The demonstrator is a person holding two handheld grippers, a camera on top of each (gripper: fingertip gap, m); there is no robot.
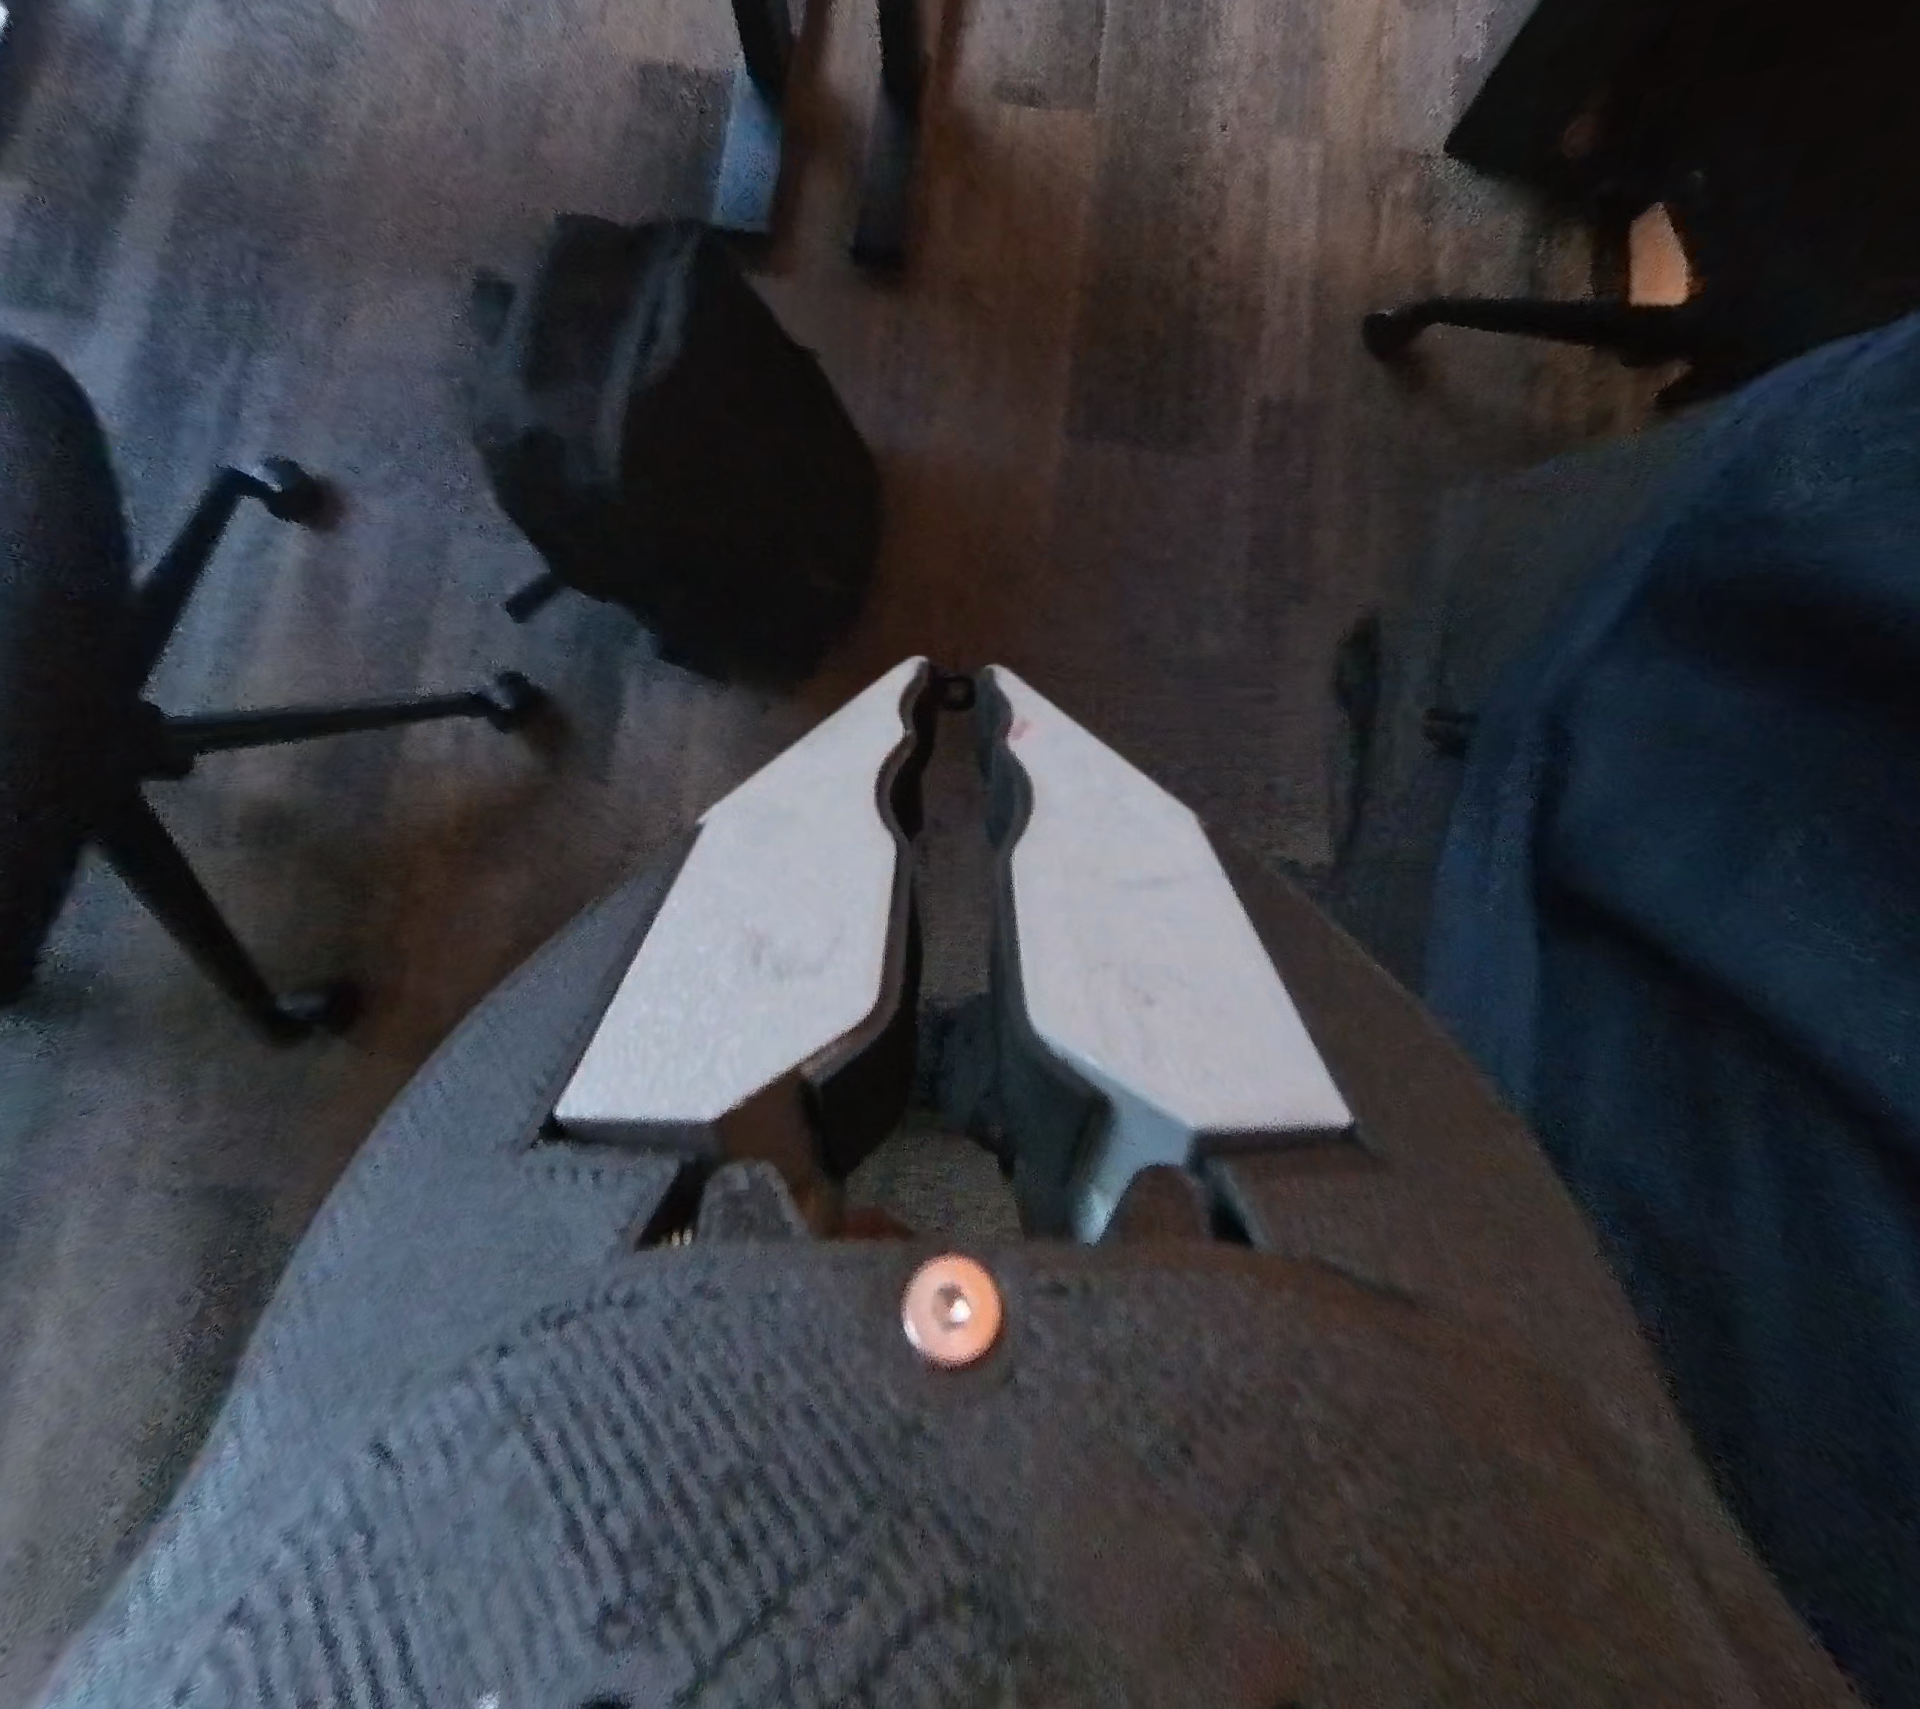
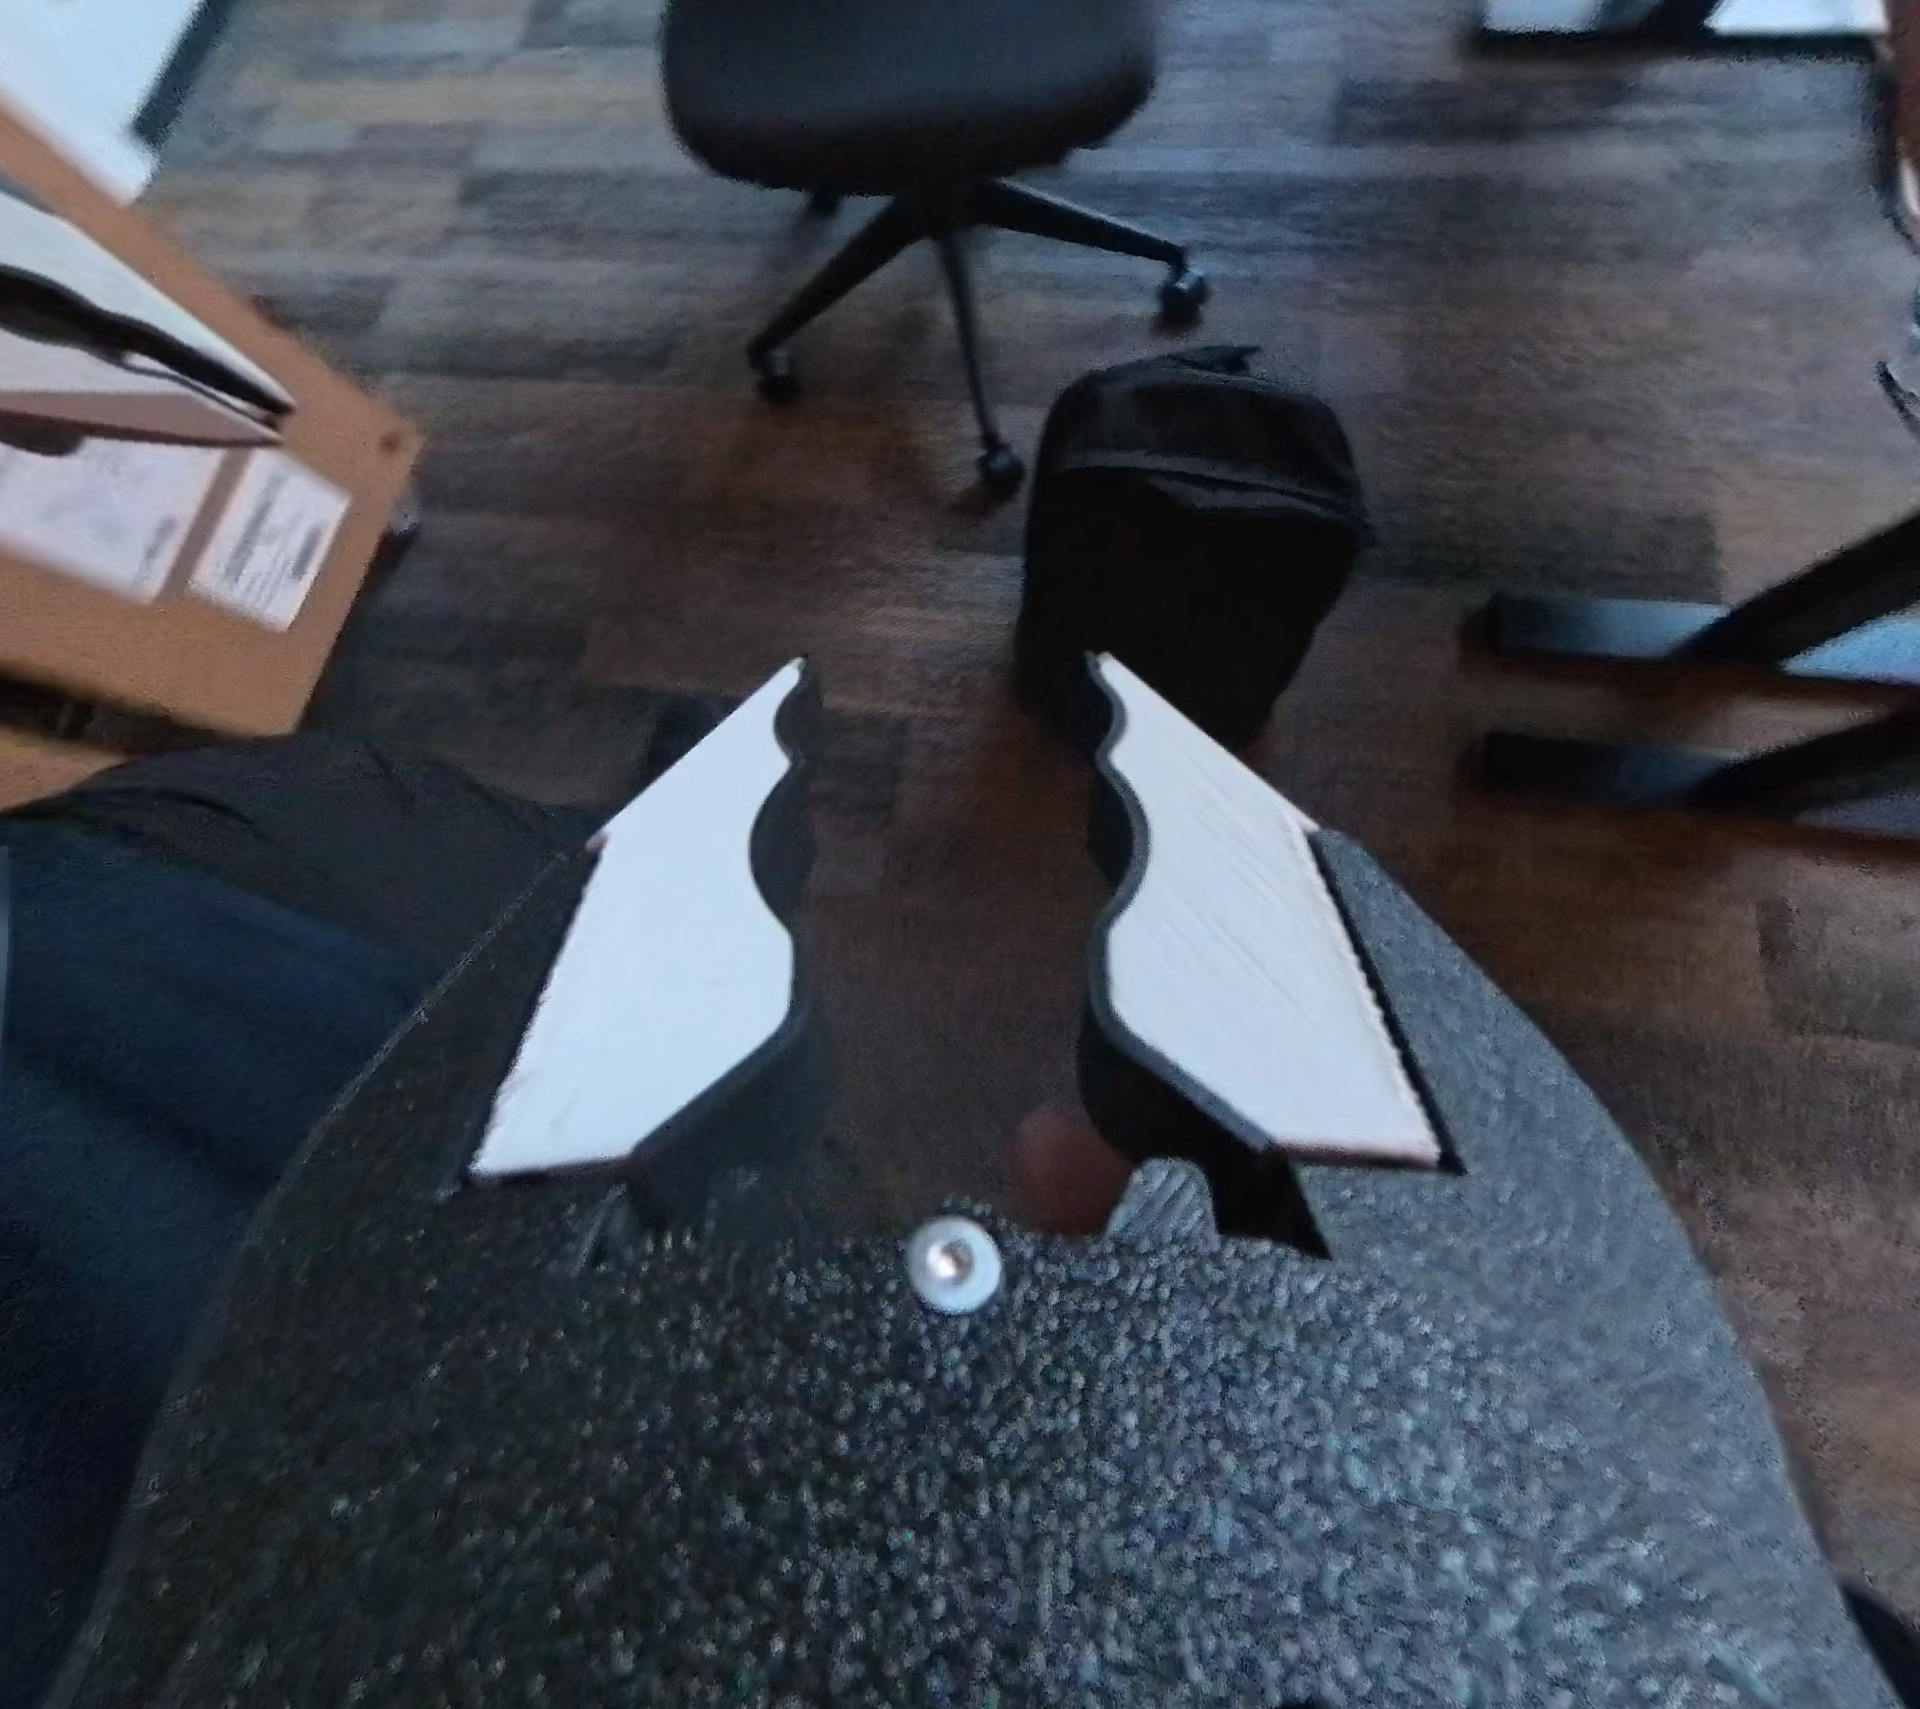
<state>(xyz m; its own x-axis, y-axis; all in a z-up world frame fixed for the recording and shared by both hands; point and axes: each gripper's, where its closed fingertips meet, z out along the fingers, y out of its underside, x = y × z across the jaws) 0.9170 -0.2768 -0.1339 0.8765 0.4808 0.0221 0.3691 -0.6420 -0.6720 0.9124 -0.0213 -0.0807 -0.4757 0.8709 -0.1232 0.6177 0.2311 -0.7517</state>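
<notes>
Open dark wood-plank floor (image 2: 582, 225) lies ahead; a black fabric backpack (image 2: 1184, 537), black swivel office chair (image 2: 914, 28) and black metal desk legs (image 1: 821, 18) obstruct it.

1. Left tongs (image 1: 958, 691): black textured plastic body, two white-faced fingers with wavy inner edges, one copper-toned screw (image 1: 951, 1311).
2. Right tongs (image 2: 948, 672): speckled black body, white fingers, silver screw (image 2: 954, 1263).
3. Dark blue clothing (image 1: 1704, 776).
</notes>
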